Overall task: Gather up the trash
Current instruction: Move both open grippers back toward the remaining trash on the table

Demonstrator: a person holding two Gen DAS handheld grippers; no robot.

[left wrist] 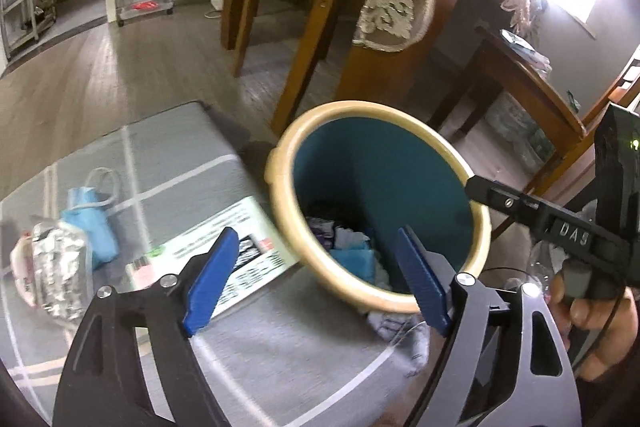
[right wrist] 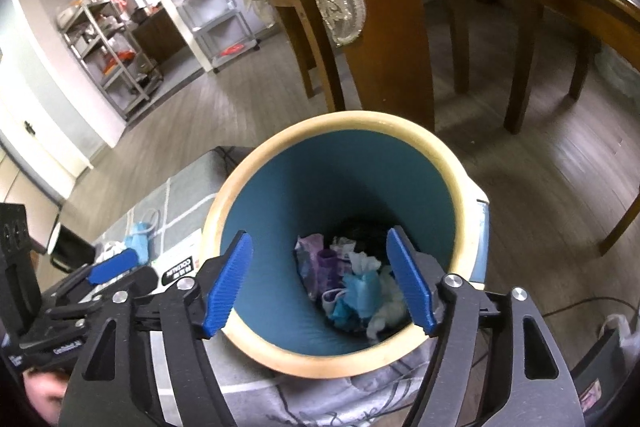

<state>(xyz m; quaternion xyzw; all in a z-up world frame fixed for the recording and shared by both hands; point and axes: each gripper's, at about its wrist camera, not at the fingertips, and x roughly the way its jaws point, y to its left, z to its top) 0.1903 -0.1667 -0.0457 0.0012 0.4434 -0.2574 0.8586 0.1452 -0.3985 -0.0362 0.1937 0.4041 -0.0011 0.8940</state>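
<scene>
- Evidently the collecting is partway through: the grey mat [left wrist: 248, 347] carries the waste bin [left wrist: 404, 299] at its far right part, and crumpled tissues and wrappers [right wrist: 352, 291] already lie in the bin's bottom.
- Left gripper [left wrist: 316, 279] is spread wide and holds nothing, pointing at the bin's near rim.
- Right gripper [right wrist: 320, 283] hangs over the bin mouth, also wide apart and empty.
- Still on the mat toward its left edge: a printed cardboard box [left wrist: 224, 251] touching the bin, a blue face mask [left wrist: 90, 219], and a foil snack wrapper [left wrist: 56, 267].
- Next, I judge, a gripper must swing left, lower and pinch one piece.
- Motion blur smears the wrapper; the box print is unreadable, and cloth under the bin's near side is half hidden.
</scene>
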